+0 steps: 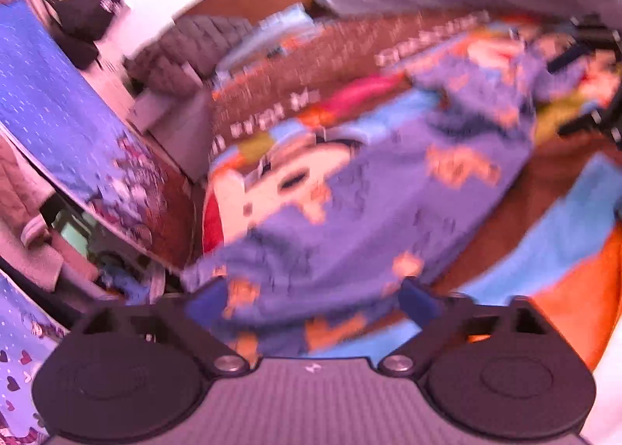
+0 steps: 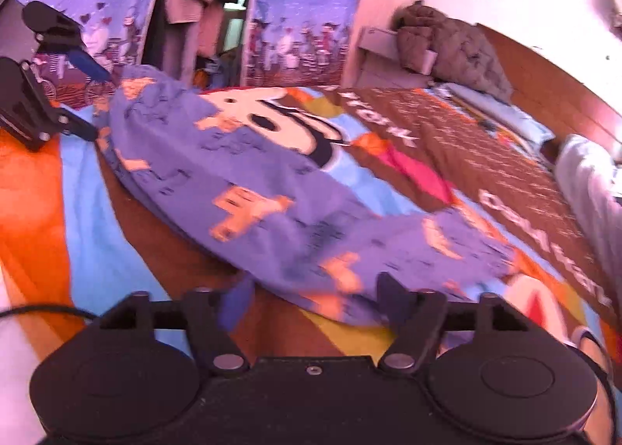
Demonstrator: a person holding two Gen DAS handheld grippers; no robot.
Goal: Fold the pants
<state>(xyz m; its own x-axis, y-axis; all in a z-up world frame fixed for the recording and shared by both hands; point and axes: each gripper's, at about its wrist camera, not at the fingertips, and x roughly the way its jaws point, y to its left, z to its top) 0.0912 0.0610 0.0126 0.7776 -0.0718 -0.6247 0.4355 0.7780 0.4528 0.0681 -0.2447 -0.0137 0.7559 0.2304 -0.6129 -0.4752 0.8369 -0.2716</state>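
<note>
- The pants (image 2: 272, 192), purple with orange figures, lie in a long band on the bed cover (image 2: 97, 212), running in the right wrist view from about 10 o'clock down to 4 o'clock. They already look folded lengthwise, though blur hides the edges.
- The left hand-held gripper (image 1: 311, 297) is released: its fingers stand wide to either side of one end of the pants, with cloth between them, but the pads do not appear to press on it.
- The right hand-held gripper (image 2: 313, 299) is also released, its fingers spread just at the other end of the pants, gripping nothing.
- In the left wrist view the right hand-held gripper shows at 2 o'clock by the far end of the pants. In the right wrist view the left one shows at 9 o'clock.
- The step in hand looks like a release after laying the pants down, ahead of a new grasp.
- To do it well, lift both hand-held grippers clear without dragging the cloth, so the laid fold stays flat.
- For the next fold, take one end with both layers pinched together and carry it over to meet the other end.
- Keep the edges lined up, since the soft cloth will likely slide on the cover.
- A grey garment (image 2: 591, 188) lies at 3 o'clock, well apart. Keep the fold away from it.
</note>
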